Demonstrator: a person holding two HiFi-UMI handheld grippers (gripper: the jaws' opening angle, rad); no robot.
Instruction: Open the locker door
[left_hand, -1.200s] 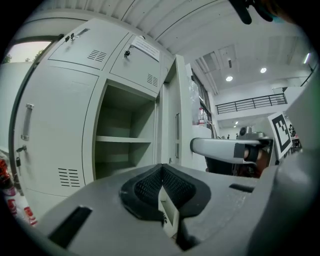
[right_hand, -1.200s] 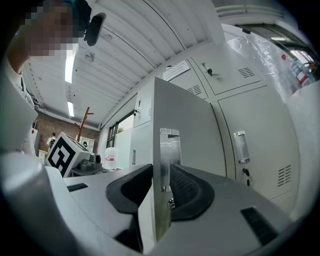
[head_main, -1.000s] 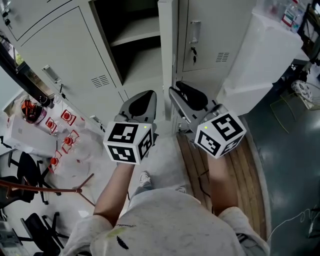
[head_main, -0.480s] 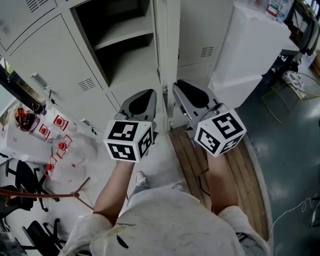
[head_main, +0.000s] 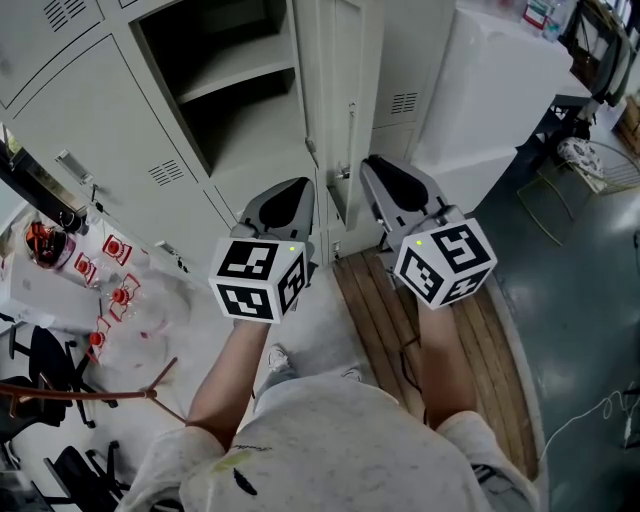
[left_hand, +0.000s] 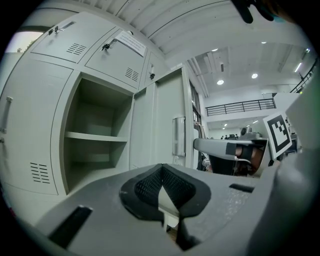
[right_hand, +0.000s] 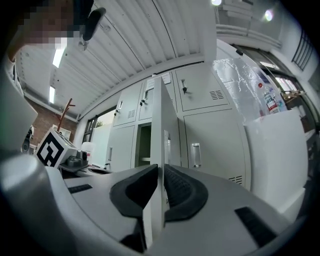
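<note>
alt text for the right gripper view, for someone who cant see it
The right gripper's jaws are closing on the edge of an open locker door, which stands upright between the pads. Behind it is a row of grey lockers, one compartment open, with a white plastic-wrapped box at the right.

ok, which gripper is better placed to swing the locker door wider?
Right. The right gripper has its jaws closing on the locker door, whose free edge sits between them. The left gripper is shut and empty, facing the open compartment beside the door.
</note>
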